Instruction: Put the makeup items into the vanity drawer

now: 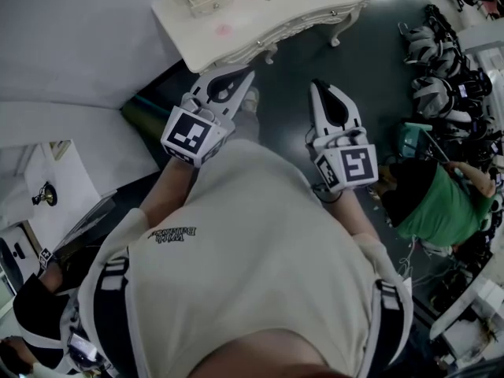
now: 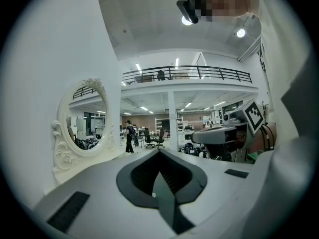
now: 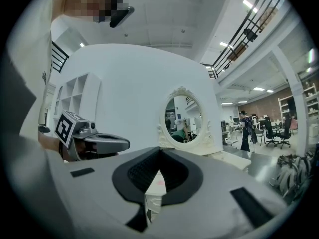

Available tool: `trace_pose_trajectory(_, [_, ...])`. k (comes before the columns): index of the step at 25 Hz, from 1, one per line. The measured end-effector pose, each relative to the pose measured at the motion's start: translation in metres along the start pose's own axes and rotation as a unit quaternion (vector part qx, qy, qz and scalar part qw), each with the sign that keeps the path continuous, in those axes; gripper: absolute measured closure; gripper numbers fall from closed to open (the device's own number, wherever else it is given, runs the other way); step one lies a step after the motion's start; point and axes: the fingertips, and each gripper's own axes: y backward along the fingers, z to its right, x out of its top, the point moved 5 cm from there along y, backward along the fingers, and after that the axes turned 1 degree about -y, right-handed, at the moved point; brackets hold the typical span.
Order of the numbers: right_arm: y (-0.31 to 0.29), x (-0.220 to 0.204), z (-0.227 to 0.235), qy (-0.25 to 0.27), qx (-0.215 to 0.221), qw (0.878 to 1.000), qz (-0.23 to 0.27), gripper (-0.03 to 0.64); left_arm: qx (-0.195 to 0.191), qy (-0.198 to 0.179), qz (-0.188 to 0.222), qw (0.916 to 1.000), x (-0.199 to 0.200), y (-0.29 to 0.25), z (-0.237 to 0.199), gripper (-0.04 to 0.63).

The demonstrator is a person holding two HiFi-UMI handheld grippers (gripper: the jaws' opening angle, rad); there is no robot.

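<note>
Short of one white vanity (image 1: 260, 22), left tongs (image 1: 242, 75) and right tongs (image 1: 320, 87) hang pressed together, both empty.

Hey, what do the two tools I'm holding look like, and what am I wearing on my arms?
The left tool and the right tool are white-bodied. Each has two curved jaws lined with black ribbed padding around a teardrop-shaped opening. Each carries a cube with black-and-white square markers at the rear. The person wears a cream short-sleeved T-shirt with small dark print.
</note>
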Motion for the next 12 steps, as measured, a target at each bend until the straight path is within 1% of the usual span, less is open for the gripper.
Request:
trace_pose_trajectory(6, [-0.032, -0.004, 0.028, -0.002, -0.001, 1.0, -0.007, 0.613, -0.002, -0.001, -0.005, 1.0, -0.008, -0.033, -0.027, 0.581])
trace_pose_trajectory(12, [-0.075, -0.011, 0.051, -0.008, 0.002, 1.0, -0.022, 0.614, -0.003, 0.009, -0.012, 0.9999, -0.015, -0.063, -0.063, 0.581])
